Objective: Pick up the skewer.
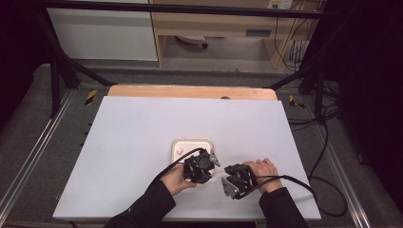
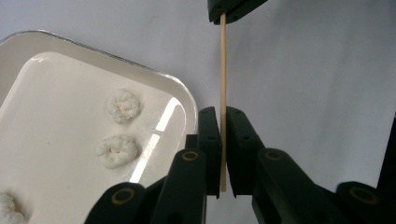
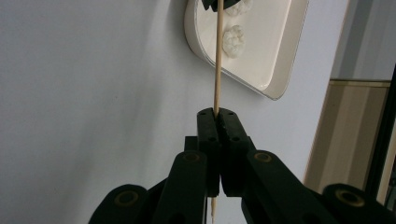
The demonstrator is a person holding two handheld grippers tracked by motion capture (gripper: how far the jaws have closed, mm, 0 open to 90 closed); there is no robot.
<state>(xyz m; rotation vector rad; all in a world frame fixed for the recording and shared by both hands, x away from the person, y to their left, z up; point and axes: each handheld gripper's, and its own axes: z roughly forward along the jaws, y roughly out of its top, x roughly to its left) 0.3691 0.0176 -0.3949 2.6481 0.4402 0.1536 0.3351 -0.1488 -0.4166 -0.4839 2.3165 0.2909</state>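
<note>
A thin wooden skewer (image 2: 223, 84) spans between my two grippers, just above the white table. My left gripper (image 2: 222, 140) is shut on its near end, beside the right rim of a white tray (image 2: 187, 100). My right gripper (image 3: 216, 126) is shut on the skewer (image 3: 217, 60) lower down, and a short tip sticks out behind its jaws. The tray (image 1: 177, 144) holds white puffy pieces (image 2: 123, 105), and some of these pieces (image 3: 232, 39) lie past the skewer's far end. From above, the left gripper (image 1: 209, 170) and right gripper (image 1: 227, 179) face each other in front of the tray.
A white board (image 1: 142, 133) covers the table, with a wooden strip (image 1: 190, 91) at its far edge. Black frame posts (image 1: 54, 80) stand at the back corners, and cables (image 1: 328, 142) trail over the right side. A person's hands and dark sleeves enter from the bottom.
</note>
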